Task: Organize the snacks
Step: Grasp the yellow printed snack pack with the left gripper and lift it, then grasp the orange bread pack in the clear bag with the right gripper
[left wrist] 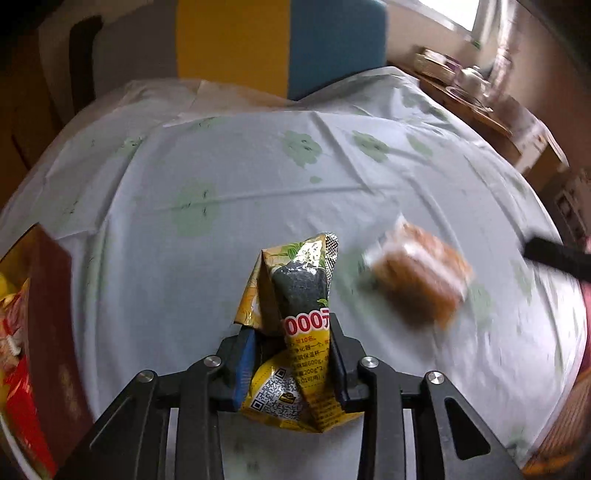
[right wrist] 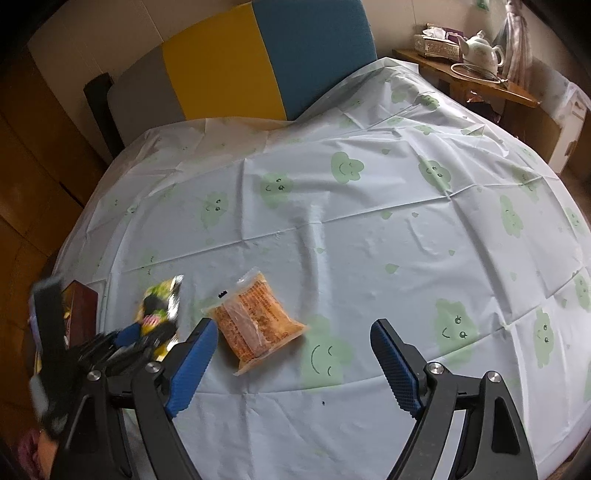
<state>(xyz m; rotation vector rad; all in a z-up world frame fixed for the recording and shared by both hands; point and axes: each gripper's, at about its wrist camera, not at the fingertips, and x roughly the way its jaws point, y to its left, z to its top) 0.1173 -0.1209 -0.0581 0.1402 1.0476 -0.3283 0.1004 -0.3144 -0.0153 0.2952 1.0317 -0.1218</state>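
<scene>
Left hand-held gripper (left wrist: 291, 354) clamped on yellow packet (left wrist: 295, 295), just above desk (right wrist: 369, 240) | right hand-held gripper (right wrist: 295, 362) wide, empty | orange packet (right wrist: 255, 321) lay flat just ahead-left of right, long axis diagonal; right nearer.

Round bench (right wrist: 369, 229) w/ pale blue-white plastic cloth, creased along fold lines, printed w/ green smiling clouds. Behind far edge, chair back (right wrist: 258, 62) in grey, yellow & teal panels. Brown wood-look floor (right wrist: 40, 155) at left. At upper right, wooden side table (right wrist: 476, 81) w/ white teapot (right wrist: 484, 50), white cord beside it, tissue box (right wrist: 437, 42) near. Bright window (left wrist: 461, 14) top right in left wrist view, daylight from that side; rest of room dim, esp. left corners.
</scene>
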